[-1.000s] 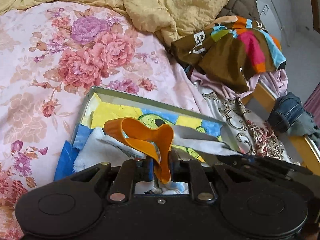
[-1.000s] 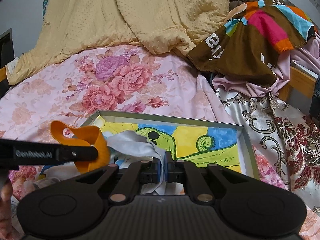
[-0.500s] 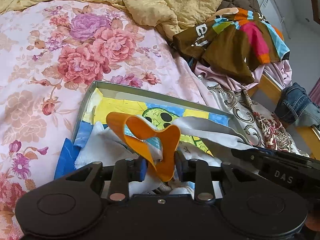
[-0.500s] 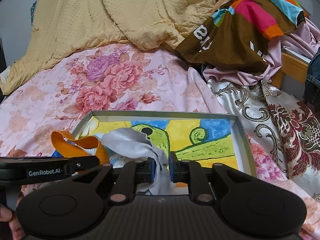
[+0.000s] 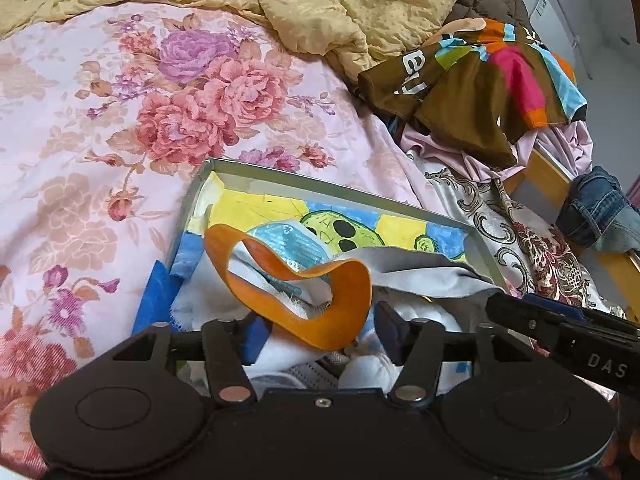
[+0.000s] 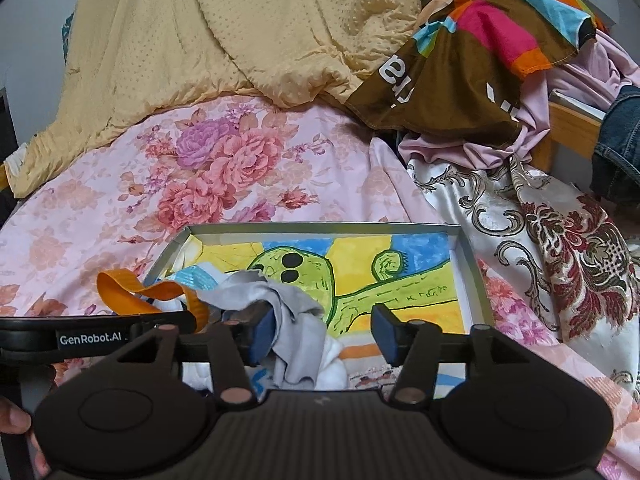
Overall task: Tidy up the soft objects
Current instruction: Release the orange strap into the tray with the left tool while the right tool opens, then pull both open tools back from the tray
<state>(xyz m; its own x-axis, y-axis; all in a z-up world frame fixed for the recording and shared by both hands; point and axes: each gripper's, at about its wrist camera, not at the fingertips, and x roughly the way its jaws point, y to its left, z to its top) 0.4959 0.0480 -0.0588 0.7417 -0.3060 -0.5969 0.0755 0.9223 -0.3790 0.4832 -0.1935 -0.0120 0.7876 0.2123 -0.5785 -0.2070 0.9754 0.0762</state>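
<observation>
While the bed [image 5: 60,128] with its pink flowery sheet takes up the whole left side, the stuff that matters sits in a shallow tray [image 5: 320,184] lying flat on it, the one with a kid's green cartoon drawing on yellow and blue inside. Far left in the right wrist view you can see a bit of a hand [image 6: 16,420] on the left gripper's handle. The left gripper [image 5: 320,334] has its jaws opening, spread apart with the orange band [image 5: 328,312] looped loosely between them; the band rests on the pile and the pads don't look like they're pressing it anymore. Under and around it there's a white cloth [image 5: 200,300], a light blue crinkly packet [image 5: 296,244] and a gray cloth [image 5: 420,264], all bunched at the near end of the tray, with some of the white cloth hanging over the near left corner. Moving right, the right gripper [image 6: 320,336] is opening too, pads apart, and the gray cloth [image 6: 292,320] droops between them, right up against the left pad, can't tell if it actually touches. The rest of the tray to the right is bare drawing. Behind everything is a rumpled yellow blanket [image 6: 240,32], and off to the right a brown shirt [image 6: 460,80] with bright color blocks sits on a heap of pinkish fabric, with a gold-and-red patterned cloth [image 6: 540,240] just beside the tray and some jeans [image 5: 596,216] at the far right edge.
</observation>
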